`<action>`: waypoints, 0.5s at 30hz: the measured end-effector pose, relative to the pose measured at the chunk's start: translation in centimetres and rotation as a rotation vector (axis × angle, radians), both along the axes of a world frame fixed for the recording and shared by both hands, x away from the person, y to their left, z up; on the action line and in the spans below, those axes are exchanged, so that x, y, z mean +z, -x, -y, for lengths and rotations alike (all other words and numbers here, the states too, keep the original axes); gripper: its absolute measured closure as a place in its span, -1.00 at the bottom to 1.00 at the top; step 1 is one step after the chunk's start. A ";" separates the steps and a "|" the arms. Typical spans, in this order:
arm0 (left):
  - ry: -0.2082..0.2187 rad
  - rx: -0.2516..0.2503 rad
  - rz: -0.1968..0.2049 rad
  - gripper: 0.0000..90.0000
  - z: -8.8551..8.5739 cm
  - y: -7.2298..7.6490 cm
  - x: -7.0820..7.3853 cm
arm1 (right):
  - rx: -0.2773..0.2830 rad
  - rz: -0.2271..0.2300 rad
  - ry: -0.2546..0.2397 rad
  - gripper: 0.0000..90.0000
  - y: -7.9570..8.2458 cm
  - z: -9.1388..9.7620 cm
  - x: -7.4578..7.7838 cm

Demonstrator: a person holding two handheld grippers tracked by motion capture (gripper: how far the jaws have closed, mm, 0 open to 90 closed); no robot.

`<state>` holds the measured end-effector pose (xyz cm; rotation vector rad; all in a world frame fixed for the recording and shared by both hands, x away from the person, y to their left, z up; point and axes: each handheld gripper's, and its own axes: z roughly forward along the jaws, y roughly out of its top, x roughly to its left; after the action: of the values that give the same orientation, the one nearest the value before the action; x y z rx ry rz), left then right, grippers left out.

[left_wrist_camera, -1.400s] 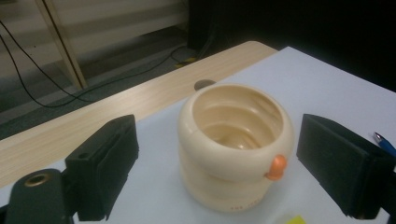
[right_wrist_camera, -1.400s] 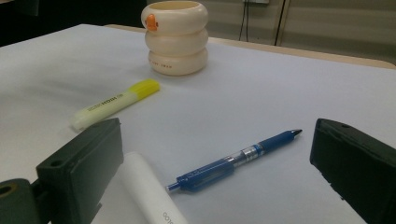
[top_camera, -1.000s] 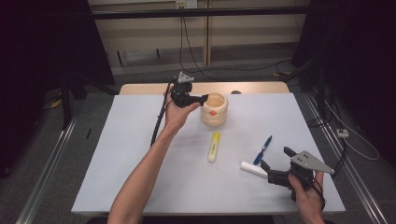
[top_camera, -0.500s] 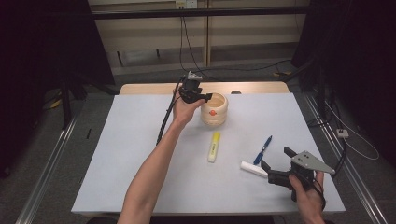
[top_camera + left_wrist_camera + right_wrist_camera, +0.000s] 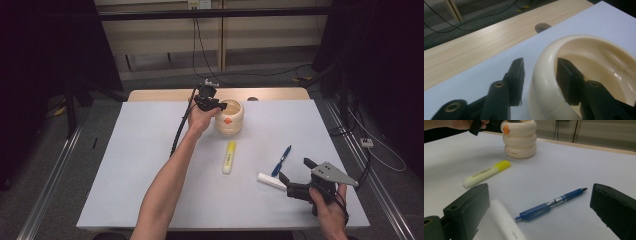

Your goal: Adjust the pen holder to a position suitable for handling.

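Observation:
A cream, ring-stacked cup (image 5: 229, 117) with an orange dot stands at the far middle of the white table (image 5: 125, 165). My left gripper (image 5: 215, 105) has just been closing over its near-left rim. In the left gripper view the gripper (image 5: 540, 62) straddles the cup's rim (image 5: 549, 75). One jaw is inside against the wall. The other is outside with a thin gap left. My right gripper (image 5: 295, 169) rests open at the front right. In its own view the right gripper (image 5: 539, 190) has a blue pen (image 5: 549, 205) lying ahead between the jaws and a white marker (image 5: 504, 220) by the left one.
A yellow highlighter (image 5: 229, 157) lies mid-table between cup and pen (image 5: 281, 160). The white marker (image 5: 271, 181) lies just left of the right gripper. A wooden strip (image 5: 165, 94) with a round hole (image 5: 542, 27) runs along the table's far edge. Metal rails flank the table.
The left hand has moved right and down onto the cup's rim, and its jaws have narrowed around it. The right hand has stayed still.

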<state>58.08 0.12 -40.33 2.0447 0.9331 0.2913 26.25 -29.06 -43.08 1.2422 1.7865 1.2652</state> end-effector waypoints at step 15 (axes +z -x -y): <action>0.000 0.014 -0.015 0.63 -0.4 0.2 0.6 | -0.001 0.001 0.005 -0.95 0.0 0.0 0.0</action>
<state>57.84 0.47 -39.74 2.0430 0.9567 0.2841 26.29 -29.05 -43.10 1.2396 1.7874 1.2599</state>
